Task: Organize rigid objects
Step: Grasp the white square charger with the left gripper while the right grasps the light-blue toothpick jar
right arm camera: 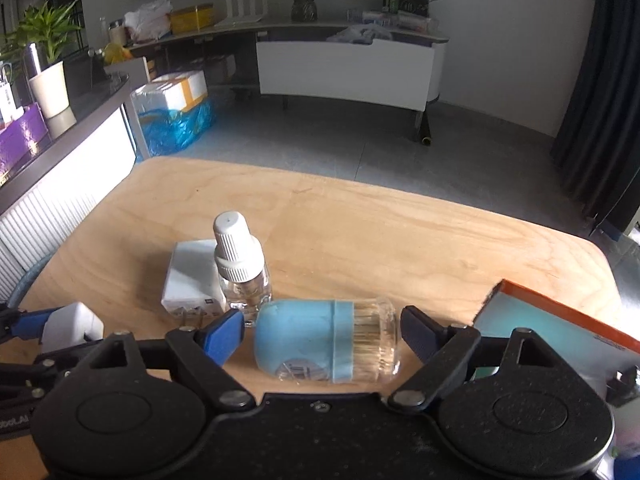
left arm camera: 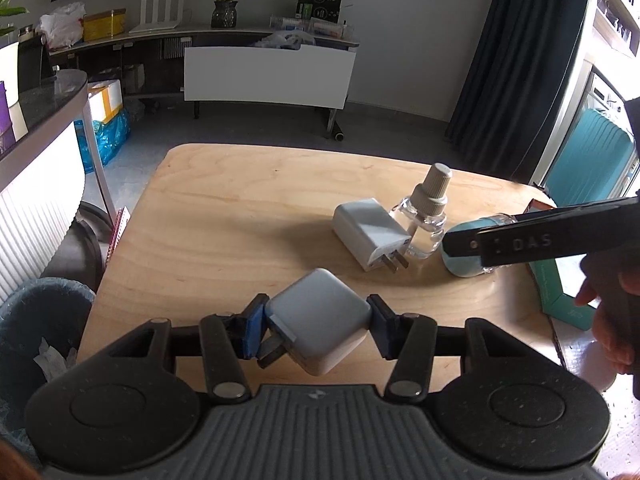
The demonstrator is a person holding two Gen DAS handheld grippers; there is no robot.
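Clamped between the left gripper's (left arm camera: 318, 326) fingers is a small white cube charger (left arm camera: 320, 326), tilted on one corner with its prongs pointing down toward the blue pad on the left — it hangs just above the near edge of the wooden counter (left arm camera: 240, 208). Farther out on the counter lies a flat white charger (left arm camera: 370, 232), prongs toward the camera, touching or just beside an upright clear bottle (left arm camera: 426, 216) with a ribbed cap. Right of these lies a toothpick jar (right arm camera: 326, 340) on its side, blue cap to the left and clear end to the right. It sits between the right gripper's (right arm camera: 322, 334) fingers, which stand wide open on either side — neither pad touches it. A teal box (right arm camera: 560, 332) with an orange rim sits at the counter's right edge, near the jar.
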